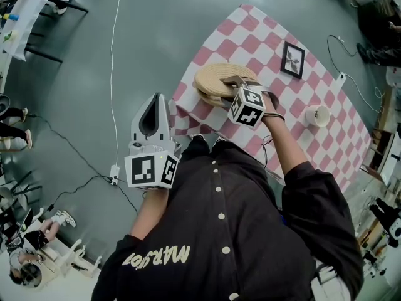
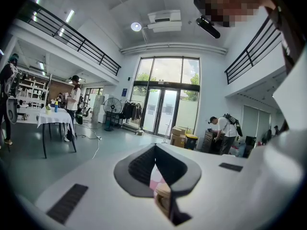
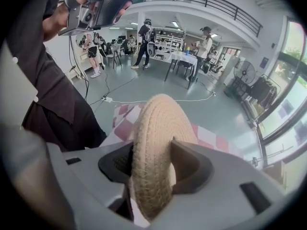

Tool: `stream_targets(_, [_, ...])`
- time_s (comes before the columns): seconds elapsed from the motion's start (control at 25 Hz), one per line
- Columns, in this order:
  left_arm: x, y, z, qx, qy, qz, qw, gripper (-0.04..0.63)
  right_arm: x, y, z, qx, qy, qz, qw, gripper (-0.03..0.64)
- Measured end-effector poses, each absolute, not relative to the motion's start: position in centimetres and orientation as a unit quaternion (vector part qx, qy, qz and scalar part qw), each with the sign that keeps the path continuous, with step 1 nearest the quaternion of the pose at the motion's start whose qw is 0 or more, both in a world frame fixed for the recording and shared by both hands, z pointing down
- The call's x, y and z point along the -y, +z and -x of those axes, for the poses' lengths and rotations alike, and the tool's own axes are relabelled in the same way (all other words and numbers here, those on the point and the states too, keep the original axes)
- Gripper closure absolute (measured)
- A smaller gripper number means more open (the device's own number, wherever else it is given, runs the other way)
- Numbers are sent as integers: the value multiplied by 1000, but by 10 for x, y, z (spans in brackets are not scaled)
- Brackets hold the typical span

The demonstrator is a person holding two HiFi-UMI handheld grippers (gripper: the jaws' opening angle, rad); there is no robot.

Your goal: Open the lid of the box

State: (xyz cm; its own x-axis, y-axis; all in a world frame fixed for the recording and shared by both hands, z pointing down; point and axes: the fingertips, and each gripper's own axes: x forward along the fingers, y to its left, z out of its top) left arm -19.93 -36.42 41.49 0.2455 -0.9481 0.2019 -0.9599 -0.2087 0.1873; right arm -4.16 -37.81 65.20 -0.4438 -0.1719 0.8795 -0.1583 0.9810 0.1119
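Closest to you, your left hand-held gripper (image 2: 153, 150) hangs off the tabletop (image 1: 313, 149) edge, jaws together and empty. Just ahead, your right hand-held gripper (image 3: 152, 150) is clamped across the rim of the woven lid (image 1: 220, 79), one pad above and one below. The round box (image 1: 207, 99) sits under it on the checked cloth. The lid should be light, fairly stiff and rough enough not to slip, so the rim is the sensible hold. Beyond stand a cup (image 1: 317, 115) and a picture frame (image 1: 292, 59).

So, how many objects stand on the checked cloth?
3: the woven box, lid in the right gripper, near the cloth's left edge; the framed picture toward the top; the white cup at the right. The arm may hide others.
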Motion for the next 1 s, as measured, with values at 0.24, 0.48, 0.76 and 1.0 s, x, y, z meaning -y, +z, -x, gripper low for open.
stream_targets(0.24, [367,413,193,610,21,-780,140,586,392,637,40,848,-66,-140,508,465])
stream_targets(0.48, [369,411,194,610,22,-780,136,586,414,620,35,847,-95,-195,484,512])
stream_targets(0.76, [372,410,191,608,18,-782,134,586,437,594,26,851,-118,-257,443,546])
stream_targets(1.0, [375,406,189,605,15,-785,129,586,445,564,22,870,-102,-296,382,546])
